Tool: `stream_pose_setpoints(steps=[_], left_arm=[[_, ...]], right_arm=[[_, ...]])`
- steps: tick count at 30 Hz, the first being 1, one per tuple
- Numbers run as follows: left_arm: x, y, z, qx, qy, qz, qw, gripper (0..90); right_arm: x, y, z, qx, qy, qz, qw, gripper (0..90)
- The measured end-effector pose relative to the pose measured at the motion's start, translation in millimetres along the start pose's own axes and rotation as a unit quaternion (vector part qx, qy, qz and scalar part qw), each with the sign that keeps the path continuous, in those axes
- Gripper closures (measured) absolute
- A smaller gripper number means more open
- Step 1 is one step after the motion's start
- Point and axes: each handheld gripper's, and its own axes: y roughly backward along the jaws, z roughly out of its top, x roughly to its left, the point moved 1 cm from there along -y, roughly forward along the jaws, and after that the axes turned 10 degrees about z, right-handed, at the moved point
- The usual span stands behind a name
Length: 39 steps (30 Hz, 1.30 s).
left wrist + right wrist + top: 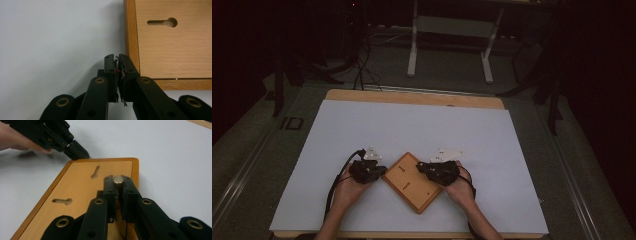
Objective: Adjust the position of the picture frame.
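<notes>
A wooden board (412, 185) with two keyhole slots lies cornerwise on the white table near the front edge. My left gripper (117, 57) is shut with nothing between its jaws, its tips resting at the board's (175, 50) left edge, close to one slot (162, 23). In the right gripper view the left gripper (78, 152) touches the board's far corner. My right gripper (118, 180) is shut on a small round metal pin (118, 179) above the board (82, 187), near its right edge. In the high view the left gripper (381, 170) and right gripper (421, 166) flank the board.
The white sheet (412, 125) covers the table top, with a wooden strip (412, 96) at the far edge. Beyond it stand a white table frame (452, 45) and cables (362, 65) on the dark floor. Both forearms enter from the bottom.
</notes>
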Motion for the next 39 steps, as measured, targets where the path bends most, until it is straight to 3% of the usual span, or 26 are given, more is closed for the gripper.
stream_pose_setpoints(steps=[8, 13, 14, 17, 23, 26, 27, 39], left_arm=[[-7.8, 0.9, -3.7, 0.009, 0.011, -0.039, 0.9991, 89.1], [-18.6, 1.5, -4.2, 0.011, -0.002, -0.058, 0.9983, 89.2], [-22.3, 1.7, -3.6, 0.013, -0.013, -0.061, 0.9980, 89.1], [-25.8, 1.4, -2.8, 0.013, -0.015, -0.064, 0.9978, 88.9], [-25.1, 2.0, -2.7, 0.011, -0.017, -0.054, 0.9983, 86.4], [-24.4, 2.1, -2.4, 0.010, -0.018, -0.046, 0.9987, 83.0], [-23.4, 2.1, -2.4, 0.008, -0.014, -0.033, 0.9993, 82.7], [-17.1, 3.6, -2.2, -0.004, 0.002, -0.015, 0.9999, 79.2]], right_arm=[[-7.6, -0.9, 6.9, 0.007, 0.003, -0.018, 0.9998, 84.1], [-15.4, -3.4, 7.8, 0.013, -0.001, -0.028, 0.9995, 84.0], [-20.8, -6.0, 7.1, 0.013, -0.009, -0.032, 0.9994, 84.0], [-26.0, -9.2, 5.1, 0.013, -0.016, -0.037, 0.9991, 84.0], [-31.9, -16.4, 2.6, 0.011, -0.031, -0.033, 0.9989, 84.1], [-32.1, -18.7, 3.3, 0.014, -0.031, -0.032, 0.9989, 84.2], [-32.1, -21.1, 3.9, 0.022, -0.025, -0.034, 0.9989, 84.1], [-33.9, -24.8, 2.6, 0.029, -0.024, -0.041, 0.9985, 83.9]])
